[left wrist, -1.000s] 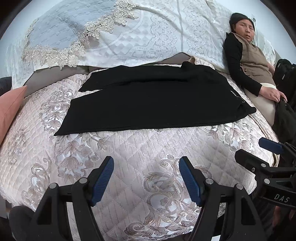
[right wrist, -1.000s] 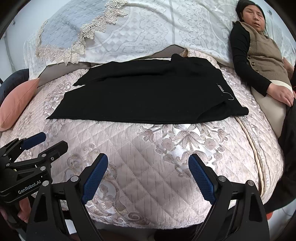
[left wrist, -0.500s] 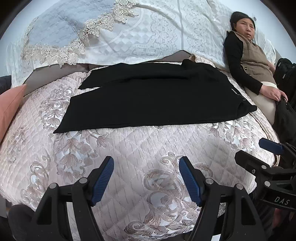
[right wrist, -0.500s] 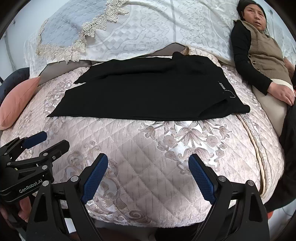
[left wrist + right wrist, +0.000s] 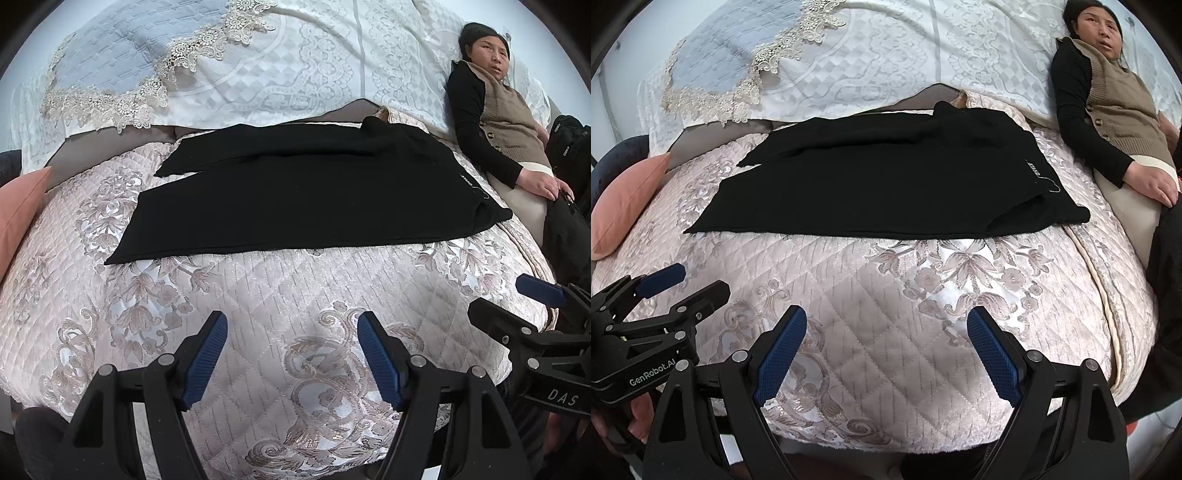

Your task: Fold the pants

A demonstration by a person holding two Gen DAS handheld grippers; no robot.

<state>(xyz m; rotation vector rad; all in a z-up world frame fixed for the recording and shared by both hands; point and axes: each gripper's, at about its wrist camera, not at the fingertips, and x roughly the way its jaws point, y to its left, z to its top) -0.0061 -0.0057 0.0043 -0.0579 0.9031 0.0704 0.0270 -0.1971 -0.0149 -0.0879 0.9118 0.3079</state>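
Observation:
Black pants [image 5: 303, 188] lie flat across the quilted bed, legs to the left and waistband with a small white label to the right; they also show in the right wrist view [image 5: 886, 184]. My left gripper [image 5: 291, 354] is open and empty, hovering over the bed's near part, well short of the pants. My right gripper [image 5: 886, 350] is open and empty, also near the bed's front edge. Each gripper shows at the side of the other's view.
A person [image 5: 506, 122] reclines at the bed's right side against white lace pillows [image 5: 295, 66]. A pink cushion [image 5: 624, 206] lies at the left edge. The floral quilt [image 5: 258, 295] stretches between grippers and pants.
Both views have shifted slightly; the pants sit a little lower in frame. The grippers stay open and the pants have not moved on the bed.

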